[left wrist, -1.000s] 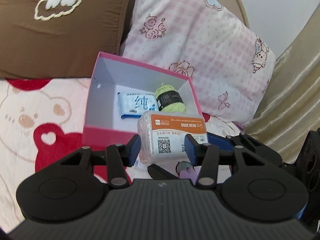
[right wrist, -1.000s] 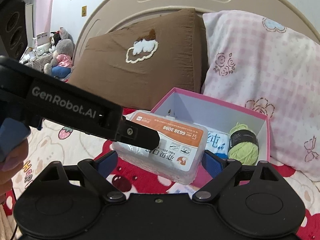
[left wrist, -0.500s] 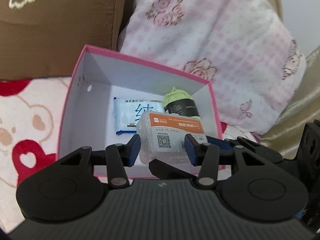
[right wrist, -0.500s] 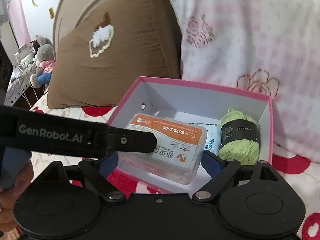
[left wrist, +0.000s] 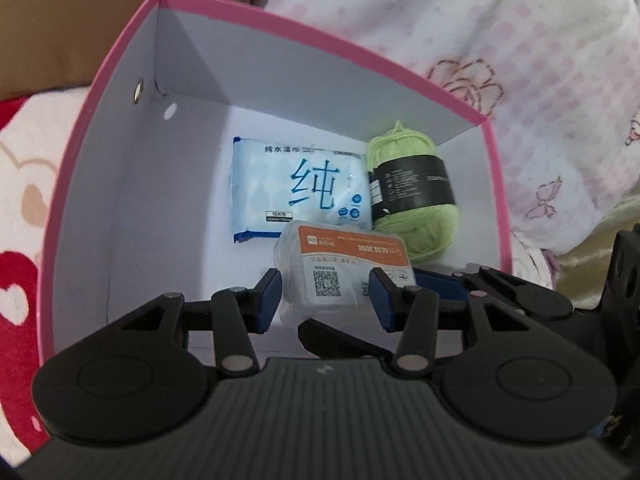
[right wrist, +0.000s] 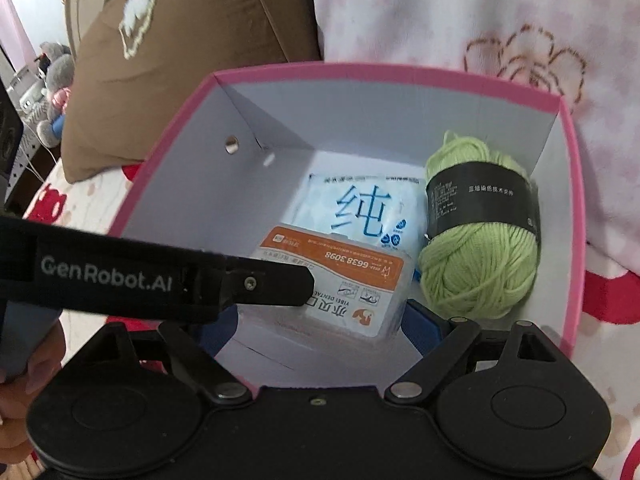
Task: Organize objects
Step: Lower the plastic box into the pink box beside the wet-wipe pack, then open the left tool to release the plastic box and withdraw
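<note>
Only the right wrist view takes in the brown pillow [right wrist: 192, 60] beyond the pink box [right wrist: 574, 216] and the plush toys [right wrist: 52, 92] farther off; the left wrist view alone shows both blue pads of the left gripper [left wrist: 325, 300] pressed on the short sides of the clear floss-pick box [left wrist: 344, 272], clenched on it inside the pink box [left wrist: 100, 92]. The right gripper [right wrist: 320, 326] straddles that package's [right wrist: 340, 280] long sides, pads near; whether they touch, I cannot tell. It sits lower than the box rim, just before the wet-wipe pack [left wrist: 296, 188], beside the green yarn [left wrist: 416, 196].

Wipes pack [right wrist: 360, 204] partly hidden behind floss box [right wrist: 340, 280].
</note>
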{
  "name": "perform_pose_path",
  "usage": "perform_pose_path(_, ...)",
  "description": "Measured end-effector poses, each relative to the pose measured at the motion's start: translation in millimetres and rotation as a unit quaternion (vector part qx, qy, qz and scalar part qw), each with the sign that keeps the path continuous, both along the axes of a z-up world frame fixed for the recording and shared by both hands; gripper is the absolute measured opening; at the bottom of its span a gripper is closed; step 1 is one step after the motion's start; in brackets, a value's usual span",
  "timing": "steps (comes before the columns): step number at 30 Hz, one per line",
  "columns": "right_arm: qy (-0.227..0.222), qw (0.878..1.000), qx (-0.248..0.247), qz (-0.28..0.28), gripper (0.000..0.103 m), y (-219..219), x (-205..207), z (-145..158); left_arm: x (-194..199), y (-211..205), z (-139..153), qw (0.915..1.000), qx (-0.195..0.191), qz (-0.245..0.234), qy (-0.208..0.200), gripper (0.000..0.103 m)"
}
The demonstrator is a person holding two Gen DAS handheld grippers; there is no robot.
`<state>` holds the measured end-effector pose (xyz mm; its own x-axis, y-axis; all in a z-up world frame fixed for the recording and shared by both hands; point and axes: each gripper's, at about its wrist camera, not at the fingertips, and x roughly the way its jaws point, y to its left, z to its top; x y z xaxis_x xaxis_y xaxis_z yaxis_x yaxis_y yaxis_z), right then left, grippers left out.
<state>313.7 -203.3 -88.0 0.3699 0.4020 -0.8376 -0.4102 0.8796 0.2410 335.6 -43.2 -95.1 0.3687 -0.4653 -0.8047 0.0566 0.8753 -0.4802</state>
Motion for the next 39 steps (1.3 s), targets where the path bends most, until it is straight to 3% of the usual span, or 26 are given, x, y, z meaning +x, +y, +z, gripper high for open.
perform_pose_path(10,0.027,0.998,-0.052,0.009,0.091,15,22,-22,9,-8,-22,0.9998,0.018,0.012,0.005,0.045)
perform_pose_path(16,0.042,0.997,-0.067,0.011,0.09,17,25,-24,9,-5,-38,0.9994,0.017,0.022,0.022,0.037)
perform_pose_path(21,0.052,0.994,-0.092,0.0,0.089,9,25,-27,6,-6,-37,0.9995,0.022,0.021,0.009,0.037)
perform_pose_path(22,0.053,0.995,-0.089,-0.001,0.088,7,24,-27,6,-7,-37,0.9995,0.022,0.021,0.009,0.036)
perform_pose_path(24,0.065,0.994,-0.083,0.0,0.07,3,23,-28,7,-6,-37,0.9995,0.02,0.023,0.008,0.035)
perform_pose_path(26,0.081,0.994,-0.071,-0.009,0.06,0,21,-29,8,-7,-36,0.9995,0.022,0.023,0.008,0.035)
perform_pose_path(33,0.037,0.994,-0.095,-0.033,0.052,11,11,-24,13,-5,-33,0.999,0.028,0.035,-0.002,0.034)
perform_pose_path(39,0.04,0.993,-0.089,-0.065,0.05,12,23,-19,21,-3,-32,0.9985,0.031,0.044,-0.006,0.034)
